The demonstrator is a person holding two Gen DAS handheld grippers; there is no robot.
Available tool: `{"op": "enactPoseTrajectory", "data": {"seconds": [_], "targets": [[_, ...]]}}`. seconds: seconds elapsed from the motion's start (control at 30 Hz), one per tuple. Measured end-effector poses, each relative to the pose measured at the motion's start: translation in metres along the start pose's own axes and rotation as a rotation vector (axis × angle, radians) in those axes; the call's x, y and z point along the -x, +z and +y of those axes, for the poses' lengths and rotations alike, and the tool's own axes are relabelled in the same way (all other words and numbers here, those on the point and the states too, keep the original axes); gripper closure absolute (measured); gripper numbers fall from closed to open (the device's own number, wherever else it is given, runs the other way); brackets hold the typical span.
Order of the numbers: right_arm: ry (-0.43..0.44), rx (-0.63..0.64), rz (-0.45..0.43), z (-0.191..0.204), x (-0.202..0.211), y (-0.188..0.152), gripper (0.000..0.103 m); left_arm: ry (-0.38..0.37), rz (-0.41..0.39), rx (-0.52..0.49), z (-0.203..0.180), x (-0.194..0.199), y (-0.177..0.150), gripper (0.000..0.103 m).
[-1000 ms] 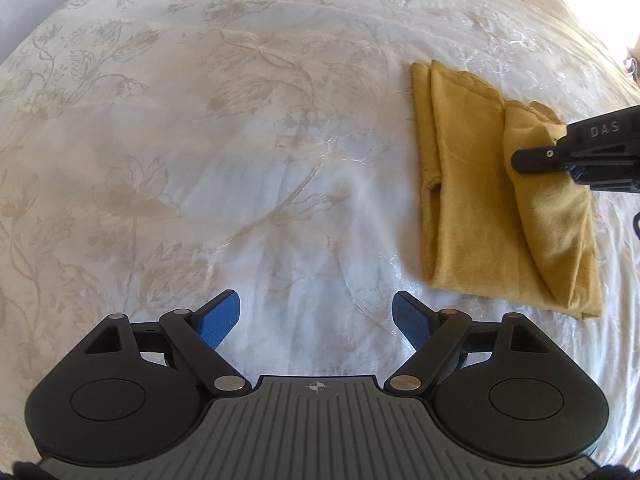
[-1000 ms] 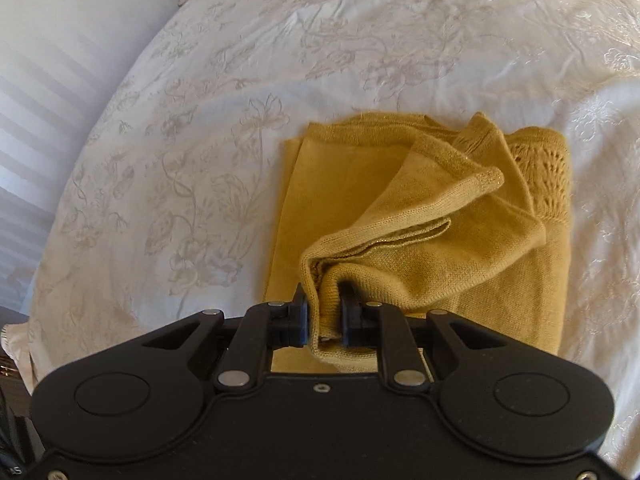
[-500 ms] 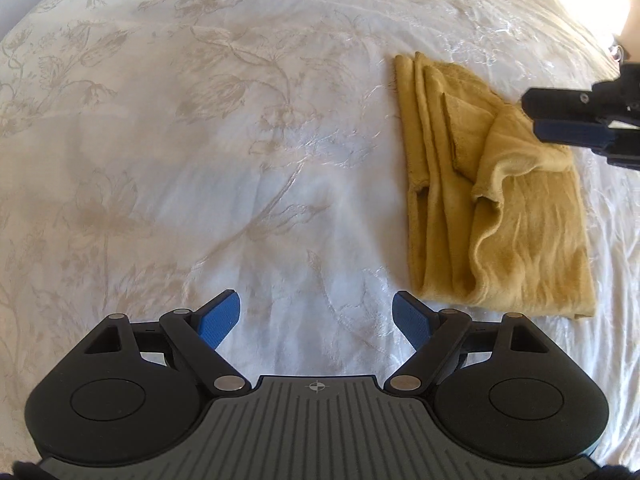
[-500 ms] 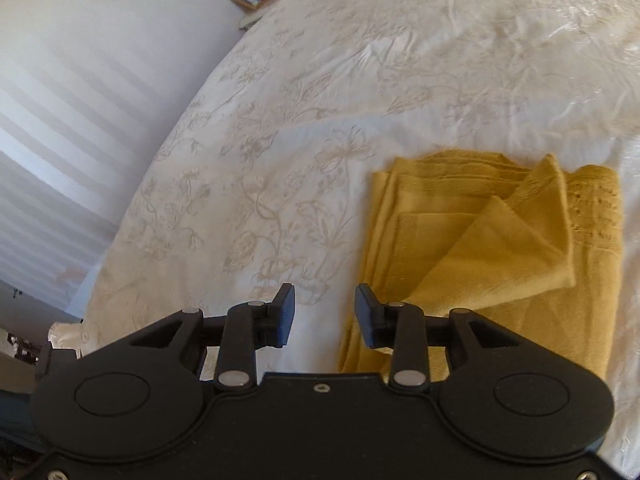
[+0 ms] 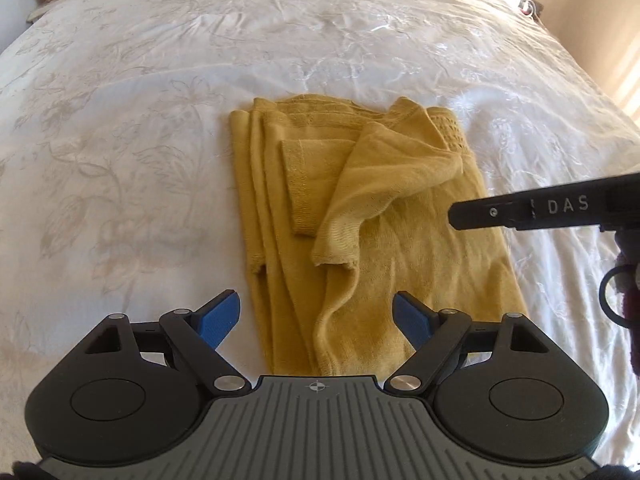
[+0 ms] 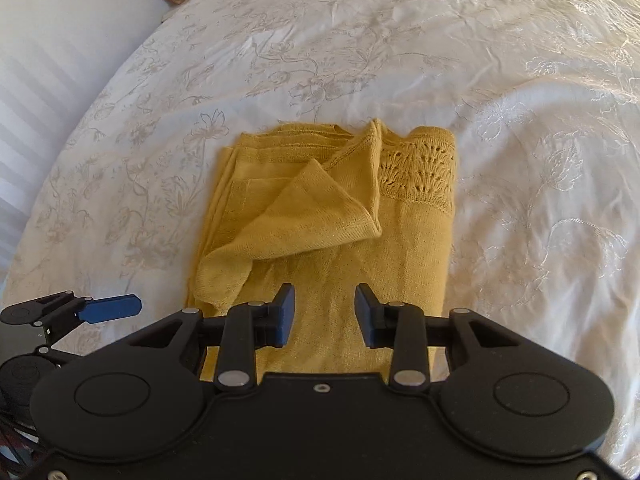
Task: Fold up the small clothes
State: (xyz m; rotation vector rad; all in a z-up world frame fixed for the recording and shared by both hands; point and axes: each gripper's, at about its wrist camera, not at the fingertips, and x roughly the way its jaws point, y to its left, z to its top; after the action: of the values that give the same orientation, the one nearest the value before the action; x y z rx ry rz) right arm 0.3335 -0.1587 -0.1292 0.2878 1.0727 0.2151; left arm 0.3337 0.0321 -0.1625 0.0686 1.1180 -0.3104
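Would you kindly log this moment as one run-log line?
garment: yellow knit top folded on bedspread, sleeve flap loose | left gripper: open, empty | right gripper: just opened, empty, above top

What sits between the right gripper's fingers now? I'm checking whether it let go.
Nothing is pinched: in the right wrist view the right gripper is open, with only the flat yellow garment showing below the gap.

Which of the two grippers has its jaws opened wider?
The left gripper: its blue pads stand far apart, wider than the right gripper, whose jaws have just opened, above the yellow garment.
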Motion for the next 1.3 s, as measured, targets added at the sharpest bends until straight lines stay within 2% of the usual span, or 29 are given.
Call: {"op": "enactPoseTrajectory", "data": {"seconds": [0.17,0.23,0.3,0.4,0.57,0.7,0.87,1.1,1.2,1.27,1.3], "targets": [[0.008,0.059,0.016,0.011,-0.026,0.023,0.058,0.077,0.106,0.036,0.014,-0.029,-0.013,0.019],[0.020,0.084,0.020,0.019,-0.036,0.036,0.058,0.066,0.136,0.087,0.029,-0.033,-0.021,0.019],[0.038,0.112,0.024,0.029,-0.048,0.051,0.058,0.044,0.142,0.127,0.043,-0.032,-0.026,0.018],[0.088,0.132,0.031,0.042,-0.064,0.068,0.057,0.047,0.146,0.124,0.050,-0.030,-0.029,0.018],[0.143,0.085,-0.007,0.046,-0.065,0.077,0.057,0.052,0.151,0.132,0.052,-0.027,-0.031,0.018],[0.148,0.025,-0.063,0.030,-0.036,0.066,0.055,0.041,0.137,0.133,0.055,-0.014,-0.027,0.020],[0.063,-0.014,-0.087,-0.001,-0.001,0.034,0.053,0.033,0.051,0.128,0.057,0.009,-0.001,0.020],[-0.005,-0.116,-0.089,-0.030,0.019,-0.011,0.049,-0.020,-0.032,0.112,0.051,-0.007,0.055,0.020],[-0.004,-0.150,-0.091,-0.034,0.021,-0.022,0.049,-0.036,-0.035,0.089,0.045,-0.024,0.067,0.024],[-0.001,-0.163,-0.091,-0.034,0.021,-0.027,0.049,-0.028,-0.004,0.079,0.041,-0.034,0.069,0.033],[0.002,-0.169,-0.091,-0.035,0.020,-0.028,0.049,-0.030,0.018,0.083,0.042,-0.040,0.069,0.034]]}}
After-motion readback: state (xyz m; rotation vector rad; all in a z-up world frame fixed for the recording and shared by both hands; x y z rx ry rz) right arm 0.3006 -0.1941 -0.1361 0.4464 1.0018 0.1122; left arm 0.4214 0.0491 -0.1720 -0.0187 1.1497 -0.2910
